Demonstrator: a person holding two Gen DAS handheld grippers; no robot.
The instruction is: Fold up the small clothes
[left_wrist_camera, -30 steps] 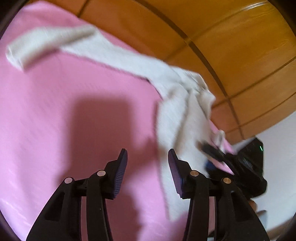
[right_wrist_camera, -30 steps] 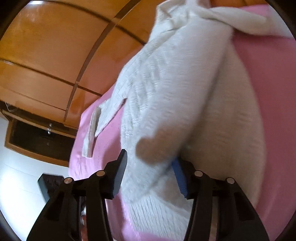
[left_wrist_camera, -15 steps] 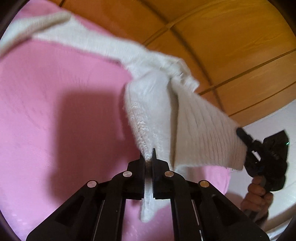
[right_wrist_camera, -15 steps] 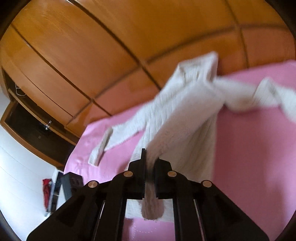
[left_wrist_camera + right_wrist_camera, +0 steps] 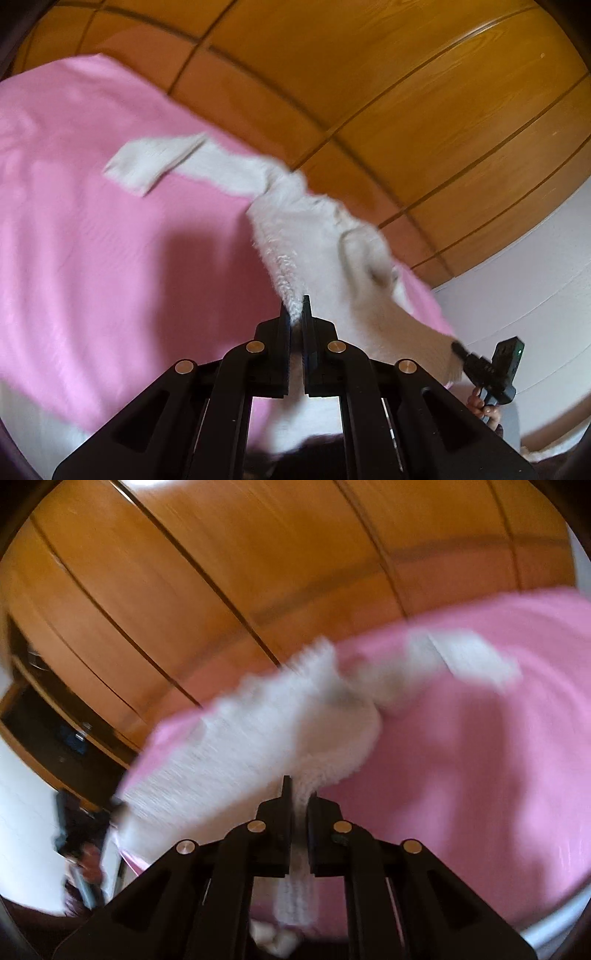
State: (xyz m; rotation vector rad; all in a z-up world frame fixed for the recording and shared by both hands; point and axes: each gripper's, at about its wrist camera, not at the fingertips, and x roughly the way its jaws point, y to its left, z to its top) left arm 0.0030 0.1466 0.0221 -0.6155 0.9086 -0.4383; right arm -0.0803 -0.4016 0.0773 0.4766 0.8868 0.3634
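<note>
A small white knitted sweater (image 5: 314, 236) hangs stretched above a pink bed sheet (image 5: 110, 258). My left gripper (image 5: 295, 314) is shut on one corner of its hem. My right gripper (image 5: 299, 794) is shut on the other hem corner, and a strip of knit hangs down between its arms. In the left wrist view the right gripper (image 5: 461, 350) shows at the far right, pinching the sweater's edge. One sleeve (image 5: 155, 162) trails flat on the sheet; it also shows blurred in the right wrist view, sleeve (image 5: 469, 657). The sweater (image 5: 258, 738) is blurred by motion there.
Orange wooden wardrobe doors (image 5: 369, 92) stand behind the bed. A white wall (image 5: 535, 277) lies to the right. A person's hand (image 5: 484, 406) holds the right gripper's handle. A dark open shelf (image 5: 55, 738) sits left of the wardrobe.
Both grippers went from open around the hem to shut on it, then rose and pulled back. The sweater lifted off the sheet and its sleeve dragged nearer.
</note>
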